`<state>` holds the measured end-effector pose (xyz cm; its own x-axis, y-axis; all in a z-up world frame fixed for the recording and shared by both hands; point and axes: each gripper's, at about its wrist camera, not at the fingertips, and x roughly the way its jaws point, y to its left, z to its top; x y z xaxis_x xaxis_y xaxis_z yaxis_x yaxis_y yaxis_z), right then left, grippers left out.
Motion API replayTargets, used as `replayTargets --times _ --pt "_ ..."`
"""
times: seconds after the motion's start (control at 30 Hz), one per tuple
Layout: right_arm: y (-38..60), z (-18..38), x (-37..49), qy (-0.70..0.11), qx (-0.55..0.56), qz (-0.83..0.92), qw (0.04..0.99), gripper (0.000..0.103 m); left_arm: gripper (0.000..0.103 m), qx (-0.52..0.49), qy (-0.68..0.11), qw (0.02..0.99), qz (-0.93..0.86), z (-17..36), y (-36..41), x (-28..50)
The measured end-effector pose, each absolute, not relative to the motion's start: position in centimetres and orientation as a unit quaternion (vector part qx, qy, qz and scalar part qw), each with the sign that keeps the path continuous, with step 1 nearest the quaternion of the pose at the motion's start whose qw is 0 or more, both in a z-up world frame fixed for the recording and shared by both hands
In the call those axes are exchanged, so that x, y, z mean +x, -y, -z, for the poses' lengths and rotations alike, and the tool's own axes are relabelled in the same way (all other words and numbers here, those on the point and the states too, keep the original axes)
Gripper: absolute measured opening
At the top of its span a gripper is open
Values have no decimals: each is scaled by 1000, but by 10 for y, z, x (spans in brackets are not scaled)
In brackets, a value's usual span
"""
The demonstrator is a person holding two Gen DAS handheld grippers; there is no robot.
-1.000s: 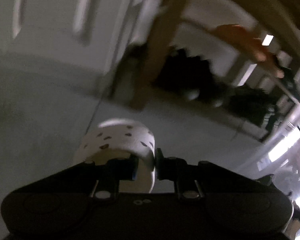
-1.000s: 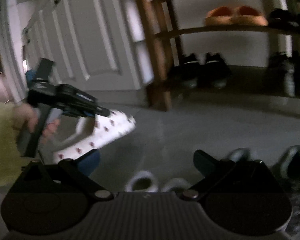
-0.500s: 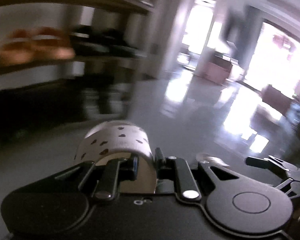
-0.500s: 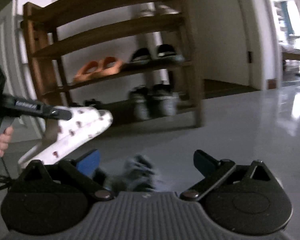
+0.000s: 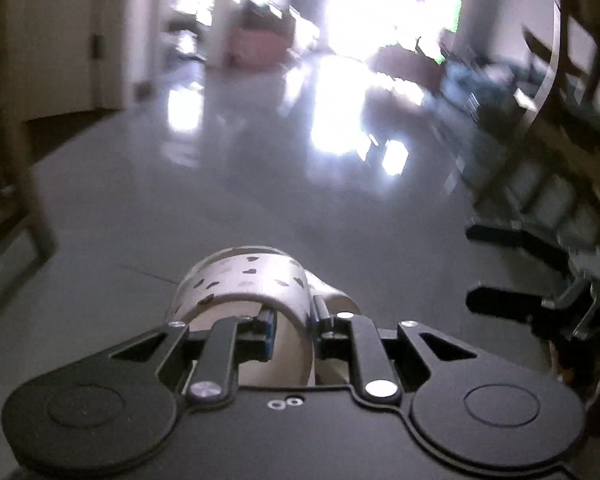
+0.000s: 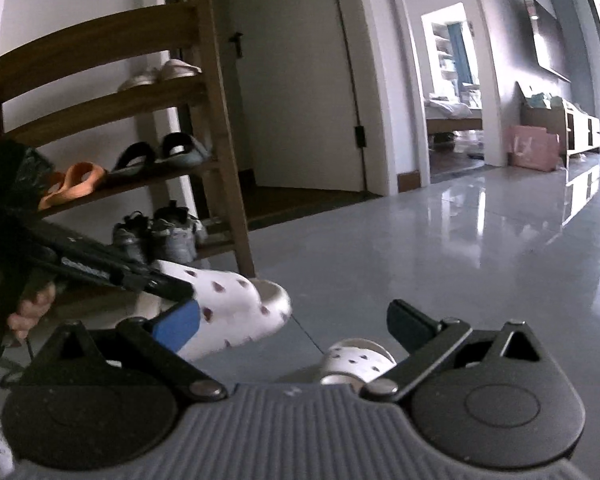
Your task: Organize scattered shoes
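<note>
White perforated slide (image 5: 244,280), raised above the grey floor (image 5: 148,208), is pinched across its strap by the left gripper (image 5: 292,316); the right wrist view shows it just in front of the wooden shoe rack (image 6: 220,128). The right gripper (image 6: 296,320) is spread wide and holds nothing. A second white slide (image 6: 356,360) lies on the floor between and below its fingers. The rack carries orange sandals (image 6: 72,184), black slides (image 6: 160,156) and grey sneakers (image 6: 168,236).
</note>
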<state>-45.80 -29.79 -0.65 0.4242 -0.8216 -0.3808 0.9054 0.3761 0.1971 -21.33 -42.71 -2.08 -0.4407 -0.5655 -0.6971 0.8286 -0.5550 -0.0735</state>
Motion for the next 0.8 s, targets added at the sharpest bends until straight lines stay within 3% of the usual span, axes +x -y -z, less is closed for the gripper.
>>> replayTargets --times 0.1,0.13,0.2,0.23,0.27,0.37,0.6,0.8 --pt "301 9 -458 -104 188 524 824 101 21 369 -205 419 804 39 444 -224" --pt "302 11 -456 -107 186 523 825 101 34 379 -209 437 789 47 452 -224" --pt "305 16 -454 -111 182 521 827 101 46 398 -216 473 756 63 469 -224" --pt "310 22 -450 -122 177 514 831 101 73 403 -224 486 743 68 473 -223" --pt "313 24 -447 -130 178 511 831 101 78 403 -238 494 733 69 473 -220" --pt "326 27 -444 -155 174 504 832 101 78 402 -271 515 707 70 467 -214" --pt "374 18 -445 -194 140 459 856 101 78 394 -256 555 686 60 410 -207" --pt "456 21 -432 -250 248 291 890 101 79 348 -274 576 687 58 379 -215"
